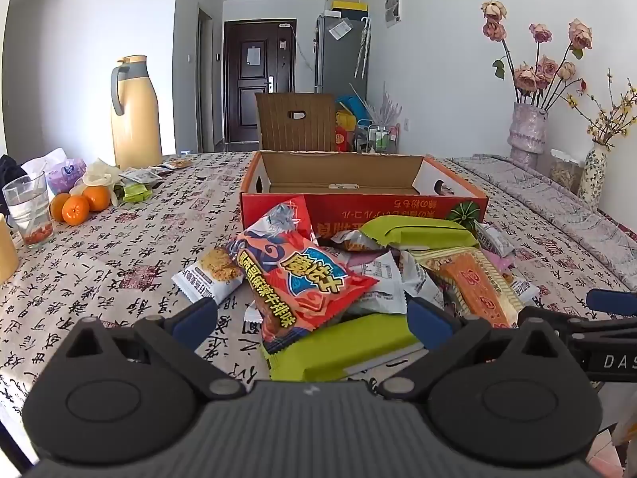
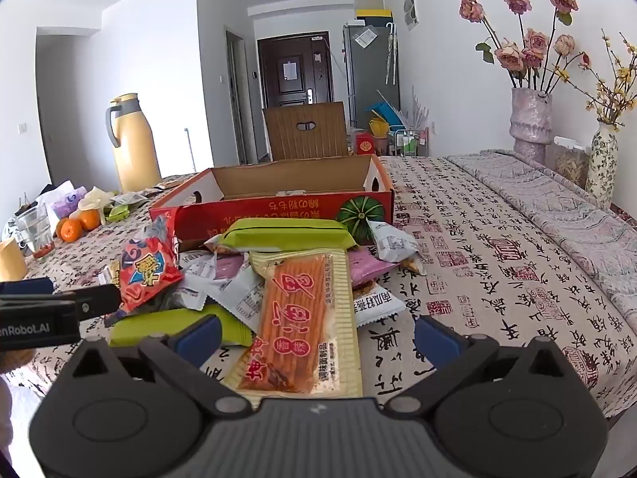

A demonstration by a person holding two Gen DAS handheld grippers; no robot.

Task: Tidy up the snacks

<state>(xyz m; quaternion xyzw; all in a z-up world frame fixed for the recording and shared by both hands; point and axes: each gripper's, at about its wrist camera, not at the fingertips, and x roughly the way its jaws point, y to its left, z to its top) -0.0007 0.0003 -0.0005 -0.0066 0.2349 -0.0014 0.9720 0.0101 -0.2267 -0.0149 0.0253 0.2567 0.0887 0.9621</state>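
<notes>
Both grippers, left gripper (image 1: pixel 312 320) and right gripper (image 2: pixel 318 334), gape open over the snack pile (image 1: pixel 358 271) against the red box (image 1: pixel 358 203); oranges (image 1: pixel 77 205), glass (image 1: pixel 30 209) and thermos (image 1: pixel 133 113) crowd the table's left edge.

Snack packets (image 1: pixel 358 271) lie heaped before the cardboard box (image 1: pixel 358 199).

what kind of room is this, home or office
Most likely a home, a lived-in flat's dining area: a cloth-covered table, a fridge by the front door, and dried roses in a vase.
</notes>
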